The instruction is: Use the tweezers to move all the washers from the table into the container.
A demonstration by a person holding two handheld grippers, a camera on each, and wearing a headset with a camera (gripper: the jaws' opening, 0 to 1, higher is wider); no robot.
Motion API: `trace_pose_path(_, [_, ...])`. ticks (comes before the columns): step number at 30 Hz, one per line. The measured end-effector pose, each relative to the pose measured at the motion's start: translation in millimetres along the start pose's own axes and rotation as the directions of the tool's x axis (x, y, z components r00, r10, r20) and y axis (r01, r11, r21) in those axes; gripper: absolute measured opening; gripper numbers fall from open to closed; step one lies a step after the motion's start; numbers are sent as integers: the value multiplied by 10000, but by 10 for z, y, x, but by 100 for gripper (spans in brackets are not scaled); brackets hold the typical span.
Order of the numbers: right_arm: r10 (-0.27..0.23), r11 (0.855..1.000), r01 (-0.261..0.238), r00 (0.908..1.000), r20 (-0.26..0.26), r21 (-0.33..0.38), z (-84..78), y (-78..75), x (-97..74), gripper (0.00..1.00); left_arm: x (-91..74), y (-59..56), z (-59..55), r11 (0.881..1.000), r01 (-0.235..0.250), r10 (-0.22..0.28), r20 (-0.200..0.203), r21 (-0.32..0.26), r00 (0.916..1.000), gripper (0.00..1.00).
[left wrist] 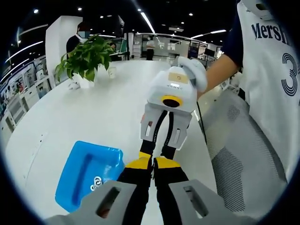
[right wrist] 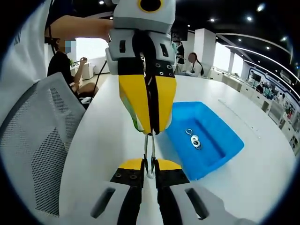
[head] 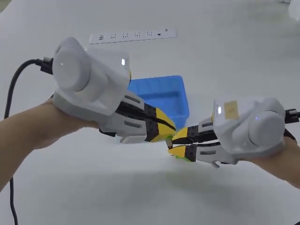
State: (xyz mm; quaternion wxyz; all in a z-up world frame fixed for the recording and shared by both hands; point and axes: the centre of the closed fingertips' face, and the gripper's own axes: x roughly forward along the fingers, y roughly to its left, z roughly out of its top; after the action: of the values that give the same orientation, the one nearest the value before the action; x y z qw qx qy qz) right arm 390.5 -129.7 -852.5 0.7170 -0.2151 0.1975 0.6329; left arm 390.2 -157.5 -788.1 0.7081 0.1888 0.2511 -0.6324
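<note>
White table in an open-plan hall; blue container holds washers. Left gripper and right gripper, jaws nearly closed, both clamp the tweezers; tweezer tips hidden.

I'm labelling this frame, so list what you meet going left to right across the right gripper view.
A mesh chair back → left gripper, shut on the tweezers → blue container with washers inside.
</note>
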Motion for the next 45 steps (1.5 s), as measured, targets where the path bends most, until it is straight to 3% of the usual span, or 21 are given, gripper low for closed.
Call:
trace_pose_path(7, [82,9999,-81,10000,-36,92,-27,6,28,10,17,6,-37,9999,56,-56,-22,-136,10000,6])
trace_pose_path(17, [-2,9992,-3,9999,133,398,-10,-4,8,10,30,4,13,9998,156,-155,90,-142,9998,6])
trace_pose_path(45, [-31,9976,21,9999,148,691,-25,18,1,12,92,-21,11,9989,318,-313,129,-345,9994,6])
